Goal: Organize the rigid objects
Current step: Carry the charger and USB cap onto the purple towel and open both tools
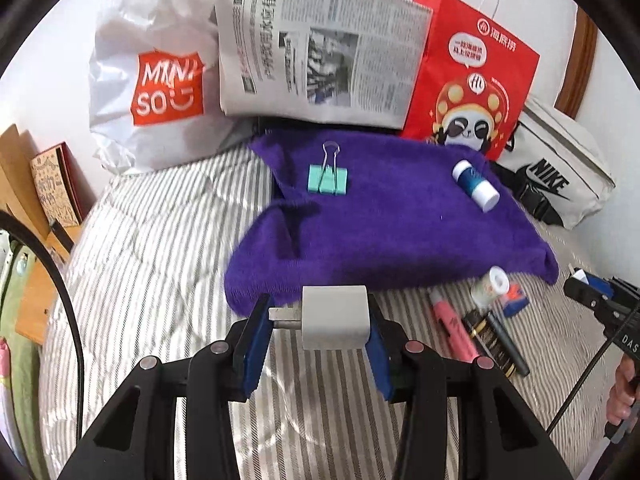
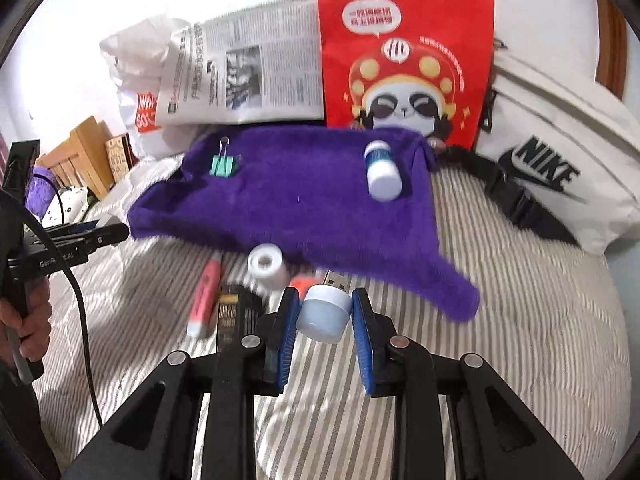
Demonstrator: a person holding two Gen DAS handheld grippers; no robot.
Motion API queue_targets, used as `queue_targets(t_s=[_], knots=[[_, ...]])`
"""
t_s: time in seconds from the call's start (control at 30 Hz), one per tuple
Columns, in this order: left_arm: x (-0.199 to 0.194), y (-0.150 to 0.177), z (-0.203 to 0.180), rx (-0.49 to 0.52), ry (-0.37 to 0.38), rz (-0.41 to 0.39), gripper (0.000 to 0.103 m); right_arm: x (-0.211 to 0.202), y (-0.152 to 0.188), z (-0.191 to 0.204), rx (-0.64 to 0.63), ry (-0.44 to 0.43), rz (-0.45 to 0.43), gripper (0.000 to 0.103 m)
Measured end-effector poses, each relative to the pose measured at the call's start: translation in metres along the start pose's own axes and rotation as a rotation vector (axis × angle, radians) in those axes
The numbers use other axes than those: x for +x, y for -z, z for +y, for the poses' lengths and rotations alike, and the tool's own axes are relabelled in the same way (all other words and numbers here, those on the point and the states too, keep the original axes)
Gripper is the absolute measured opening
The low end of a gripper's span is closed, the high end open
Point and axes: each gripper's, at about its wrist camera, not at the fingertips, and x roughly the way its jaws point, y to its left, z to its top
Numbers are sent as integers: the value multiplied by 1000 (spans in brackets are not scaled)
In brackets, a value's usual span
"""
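My left gripper (image 1: pixel 318 320) is shut on a white charger plug (image 1: pixel 334 318), held above the striped bed just before the purple cloth (image 1: pixel 380 224). My right gripper (image 2: pixel 325 312) is shut on a small pale blue jar (image 2: pixel 324 312) near the cloth's front edge (image 2: pixel 300 208). On the cloth lie a green binder clip (image 1: pixel 328 178) and a blue-and-white bottle (image 1: pixel 476 180); both also show in the right wrist view: clip (image 2: pixel 223 166), bottle (image 2: pixel 382 172). On the bed lie a white tape roll (image 2: pixel 267 264), a pink highlighter (image 2: pixel 206 292), a black pen box (image 2: pixel 234 312) and a USB stick (image 2: pixel 336 280).
At the back stand a white Miniso bag (image 1: pixel 156 76), a newspaper (image 1: pixel 316 52) and a red paper bag (image 1: pixel 472 72). A white Nike bag (image 2: pixel 560 168) lies at the right. Wooden furniture and books (image 1: pixel 48 184) stand left of the bed.
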Motion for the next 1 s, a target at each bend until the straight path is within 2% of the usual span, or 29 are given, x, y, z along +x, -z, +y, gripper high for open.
queue_targets(t_s=[0.23, 0.37, 0.47, 0.63, 1.0], knots=[[3, -26, -4, 22, -7, -11, 42, 22, -35, -17, -14, 38, -5, 27], [13, -40, -5, 26, 6, 4, 42, 42, -54, -26, -17, 40, 20, 27], [23, -47, -6, 25, -13, 9, 42, 63, -64, -30, -18, 29, 49, 27], [45, -58, -10, 33, -10, 11, 42, 101, -61, -38, -8, 1, 109, 27], [75, -61, -2, -5, 30, 51, 42, 139, -52, -38, -17, 50, 140, 27]])
